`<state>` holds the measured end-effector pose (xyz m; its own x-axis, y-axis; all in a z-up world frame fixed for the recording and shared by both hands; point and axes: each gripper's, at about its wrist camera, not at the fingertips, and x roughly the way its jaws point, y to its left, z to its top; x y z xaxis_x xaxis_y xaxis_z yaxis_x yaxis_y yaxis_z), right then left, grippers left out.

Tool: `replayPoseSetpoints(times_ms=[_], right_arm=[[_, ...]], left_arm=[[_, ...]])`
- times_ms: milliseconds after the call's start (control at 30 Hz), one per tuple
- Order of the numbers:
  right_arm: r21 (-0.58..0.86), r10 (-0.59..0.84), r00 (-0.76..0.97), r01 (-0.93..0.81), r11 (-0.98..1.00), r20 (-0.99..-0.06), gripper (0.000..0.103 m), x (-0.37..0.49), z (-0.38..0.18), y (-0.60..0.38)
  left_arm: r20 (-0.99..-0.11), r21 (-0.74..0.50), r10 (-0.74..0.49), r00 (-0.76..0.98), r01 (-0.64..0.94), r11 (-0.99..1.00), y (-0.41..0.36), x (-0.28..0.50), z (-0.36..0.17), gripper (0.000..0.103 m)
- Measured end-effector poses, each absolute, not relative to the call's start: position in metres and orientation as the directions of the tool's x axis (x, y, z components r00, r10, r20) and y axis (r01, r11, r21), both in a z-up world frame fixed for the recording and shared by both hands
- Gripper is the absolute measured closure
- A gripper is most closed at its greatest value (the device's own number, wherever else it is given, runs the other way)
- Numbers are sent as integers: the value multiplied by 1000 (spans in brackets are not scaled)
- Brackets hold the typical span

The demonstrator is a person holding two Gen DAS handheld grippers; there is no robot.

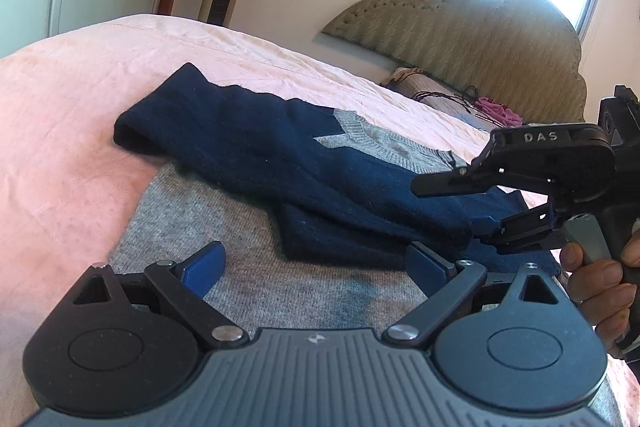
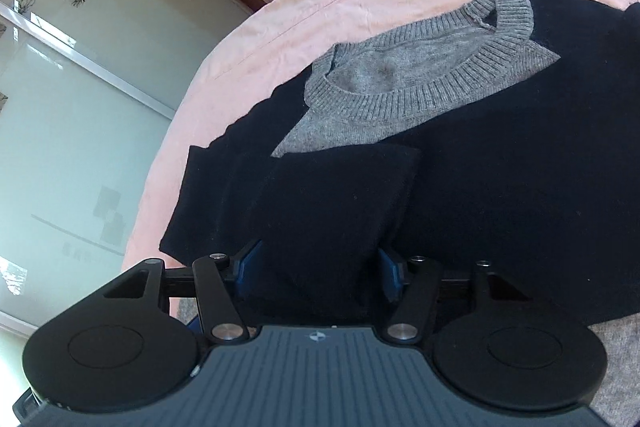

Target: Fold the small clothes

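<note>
Grey-and-navy sweater (image 2: 420,75) lies flat on the pink bedsheet (image 1: 60,131), both navy sleeves (image 1: 256,151) folded across its chest, ribbed grey collar showing. Left gripper (image 1: 316,267) hovers spread wide over the grey hem; right gripper (image 2: 318,269) stands parted around the sleeve cuff.

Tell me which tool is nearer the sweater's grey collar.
Right. The right tool is at the navy sleeves just below the grey collar; the left tool hangs farther back, over the grey body near the hem.

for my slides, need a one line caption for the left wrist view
Open left gripper over a navy-and-grey sweater on a pink bedsheet, right gripper alongside.
</note>
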<state>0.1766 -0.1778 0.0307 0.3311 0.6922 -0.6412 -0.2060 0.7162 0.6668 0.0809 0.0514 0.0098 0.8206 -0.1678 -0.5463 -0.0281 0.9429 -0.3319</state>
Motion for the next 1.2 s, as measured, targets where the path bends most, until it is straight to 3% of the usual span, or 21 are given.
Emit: replayPoseSetpoints(times_ms=[33,67,100,400,533,633,733,767,800,833,1000,1100,1133,1167,1200], right_arm=[[663,688,339,-204,720,-642,51,176,32,-178],[659,686,343,-211,722,-641,75,175,32,-178],[659,690,333,-218,719,-643,91,175,32,-180],[482,601,531,-361,798,-598,95,176,91,-229],[365,465,610,-290,885,-642,95,189,96,-278],[430,475,576,-224,875,-666,95,195,80,-304],[629,626,475,-178,756,-618,75,193,55,-307],[678,669,458,-174,714,-586,60,192,50,-305],[707,694,449,-175,685,-562,52,191,46,-299],[724,712,435,-175,668,-552,52,190,43,-289],[713,705,348,-129,689,-618,52,200,25,-249],[724,721,341,-147,674,-603,55,198,19,-233],[724,725,338,-157,672,-600,63,198,19,-229],[708,718,333,-175,684,-611,92,198,18,-225],[678,700,344,-203,706,-626,90,196,21,-221]], left_arm=[[-546,-332,-168,821,-28,943,51,81,10,5],[-546,-333,-169,821,-28,942,51,81,9,5],[-546,-334,-170,820,-27,942,51,81,9,5],[-545,-337,-172,821,-27,941,51,81,9,4],[-544,-342,-176,821,-25,939,51,80,8,3],[-544,-342,-176,820,-25,939,51,80,8,2],[-544,-341,-176,820,-25,940,51,80,8,2],[-545,-339,-175,820,-25,940,51,80,8,2],[-546,-338,-174,820,-25,941,51,80,8,2],[-546,-336,-173,819,-25,941,50,80,8,2],[-547,-336,-173,819,-26,941,50,80,8,2],[-547,-336,-173,819,-25,942,50,80,8,2],[-547,-336,-173,819,-25,941,50,80,8,2],[-546,-337,-174,819,-25,941,50,80,8,2],[-546,-338,-174,820,-25,941,50,80,8,2]])
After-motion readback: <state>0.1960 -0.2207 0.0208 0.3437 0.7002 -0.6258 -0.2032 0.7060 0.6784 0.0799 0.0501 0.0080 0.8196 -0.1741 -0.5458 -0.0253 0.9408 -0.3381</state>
